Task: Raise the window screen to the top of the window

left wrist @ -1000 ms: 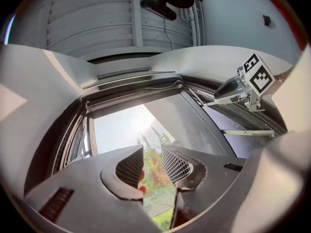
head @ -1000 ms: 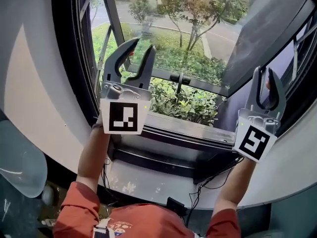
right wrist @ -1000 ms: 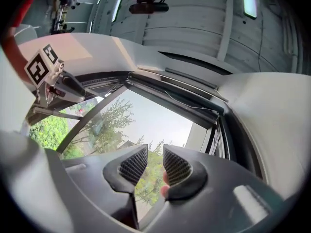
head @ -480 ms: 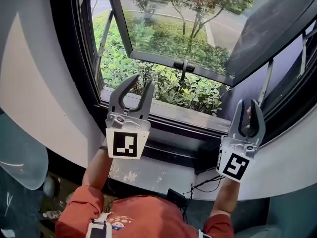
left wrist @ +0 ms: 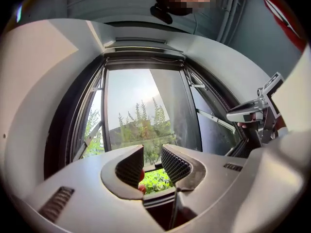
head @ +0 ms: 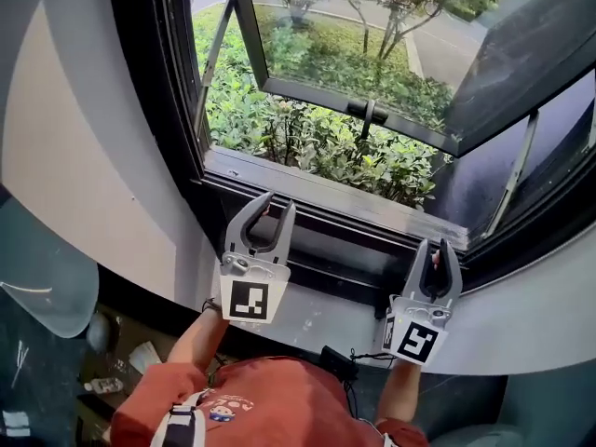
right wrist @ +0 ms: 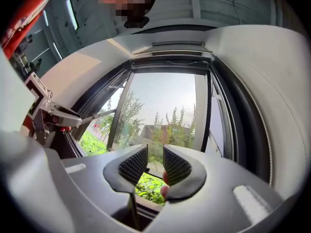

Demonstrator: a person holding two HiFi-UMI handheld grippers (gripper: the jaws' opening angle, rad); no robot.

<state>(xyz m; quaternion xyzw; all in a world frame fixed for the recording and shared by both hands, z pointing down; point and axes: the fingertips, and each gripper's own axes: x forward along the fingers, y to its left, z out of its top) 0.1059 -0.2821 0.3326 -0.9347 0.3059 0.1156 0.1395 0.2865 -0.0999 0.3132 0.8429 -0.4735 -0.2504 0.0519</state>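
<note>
left gripper (head: 277, 203), right gripper (head: 437, 248): both are sinking from the window opening to below the sill (head: 307, 186) | jaws: standing apart, gripping nothing | window screen: not showing across the opening — raise is probably finishing

Perhaps an office: curved wall (head: 74, 184), window (head: 233, 170) overlooking shrubs (head: 317, 147).

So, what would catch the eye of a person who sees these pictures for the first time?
First, the open window sash at the top of the head view, swung outward over bright green shrubs. Below it, the left gripper and the right gripper point up side by side in front of the dark lower window frame, each with its jaws apart and nothing between them.
</note>
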